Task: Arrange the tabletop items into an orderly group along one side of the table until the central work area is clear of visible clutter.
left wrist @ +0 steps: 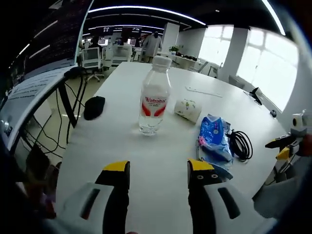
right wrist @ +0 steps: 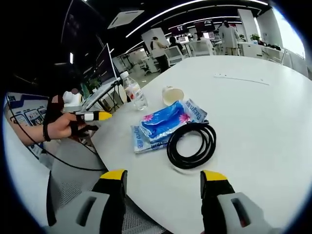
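Upright water bottle cap up, blue packet lying flat

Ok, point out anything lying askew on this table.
The paper cup lies tipped on its side beside the blue packet, its mouth facing sideways; no spill shows. The water bottle stands upright.

White table carries bottle, cup, packets, cable, mouse.

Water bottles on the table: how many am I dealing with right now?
1. The water bottle stands upright ahead of the left gripper, beside the black mouse and the tipped paper cup. I see no others, though some of the table is out of view.
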Demonstrator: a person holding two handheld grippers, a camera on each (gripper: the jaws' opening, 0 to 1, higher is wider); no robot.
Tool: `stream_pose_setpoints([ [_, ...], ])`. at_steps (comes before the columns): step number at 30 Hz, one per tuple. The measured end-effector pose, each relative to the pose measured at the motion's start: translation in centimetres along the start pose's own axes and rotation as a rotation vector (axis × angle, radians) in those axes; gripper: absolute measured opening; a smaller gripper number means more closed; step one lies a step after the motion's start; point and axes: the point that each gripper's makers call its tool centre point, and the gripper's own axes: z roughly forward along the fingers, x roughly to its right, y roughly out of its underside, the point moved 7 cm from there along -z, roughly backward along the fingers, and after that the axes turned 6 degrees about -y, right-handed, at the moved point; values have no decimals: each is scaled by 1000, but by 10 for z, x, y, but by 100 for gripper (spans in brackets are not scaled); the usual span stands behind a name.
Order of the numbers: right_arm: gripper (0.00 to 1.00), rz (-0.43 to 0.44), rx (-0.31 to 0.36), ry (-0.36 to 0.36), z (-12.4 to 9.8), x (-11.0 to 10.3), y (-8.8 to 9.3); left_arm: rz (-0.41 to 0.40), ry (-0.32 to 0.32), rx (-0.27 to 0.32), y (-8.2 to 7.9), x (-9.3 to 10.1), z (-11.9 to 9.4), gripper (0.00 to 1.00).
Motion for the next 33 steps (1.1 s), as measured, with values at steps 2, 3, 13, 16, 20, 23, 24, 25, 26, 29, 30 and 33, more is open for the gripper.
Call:
stream_pose_setpoints([
  [2,62,-4,-5,-1,1,-1,-1,-1,11,-3,3,1,1,47],
  [3,62,-5,-5,-2,1,-1,-1,1,12,-4,4,3,0,47],
  [13,61,-12,-13,0,4,4,-5,26,45,-9,6,10,-6,48],
  [16,61,-16,-17,0,6,4,-8,29,46,-9,6,10,-7,48],
  [20,60,-19,-22,0,13,8,-12,28,51,-12,9,8,-9,48],
  [23,59,-28,-30,-5,18,6,-16,31,57,-12,11,9,-10,48],
  [24,59,-30,-30,-5,19,6,-17,33,58,-13,12,9,-11,48],
  [25,59,-35,-34,-8,22,7,-19,35,58,-13,12,8,-11,48],
  [26,59,-38,-35,-9,23,6,-20,33,59,-13,12,7,-12,48],
  [29,58,-46,-39,-12,28,4,-24,31,59,-12,13,7,-14,48],
  [30,58,-47,-39,-14,29,3,-25,33,60,-10,13,6,-14,48],
  [33,58,-51,-41,-19,33,1,-27,30,60,-7,12,7,-15,48],
])
